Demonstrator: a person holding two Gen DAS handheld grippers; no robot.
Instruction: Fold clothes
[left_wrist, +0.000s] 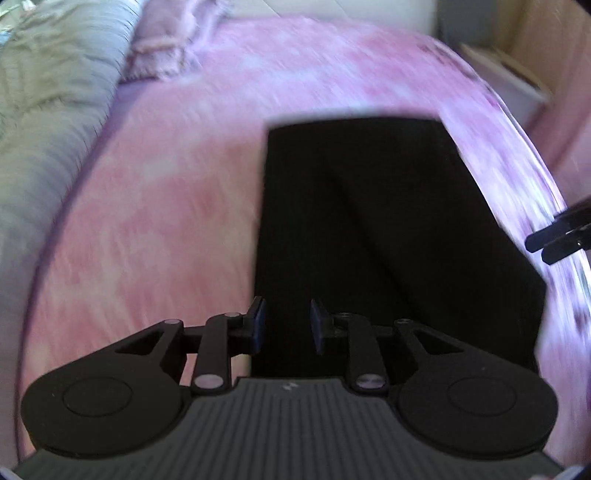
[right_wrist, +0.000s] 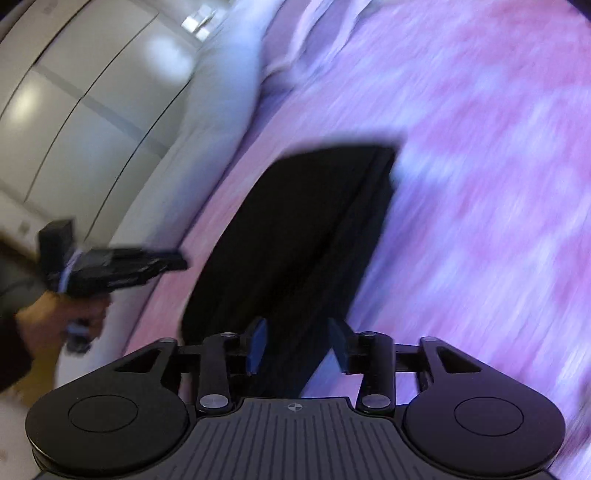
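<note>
Both views are pretty blurry, but a black garment (left_wrist: 388, 236) lies flat on the bed (left_wrist: 155, 206), folded into a long strip on a pink and purple mottled bedspread. The left gripper (left_wrist: 286, 325) hangs over the near end of it with jaws a little apart and nothing pinched. Same story on the right gripper (right_wrist: 297, 347): jaws apart, cloth edge running between them but the pads don't look pressed on it. A grey quilt (left_wrist: 48, 122) is bunched along one side of the bed, with a pink pillow (left_wrist: 166, 44) at the far end. In the right wrist view a hand (right_wrist: 62, 317) grips the left gripper's handle, white cabinet doors (right_wrist: 74, 103) behind.
</note>
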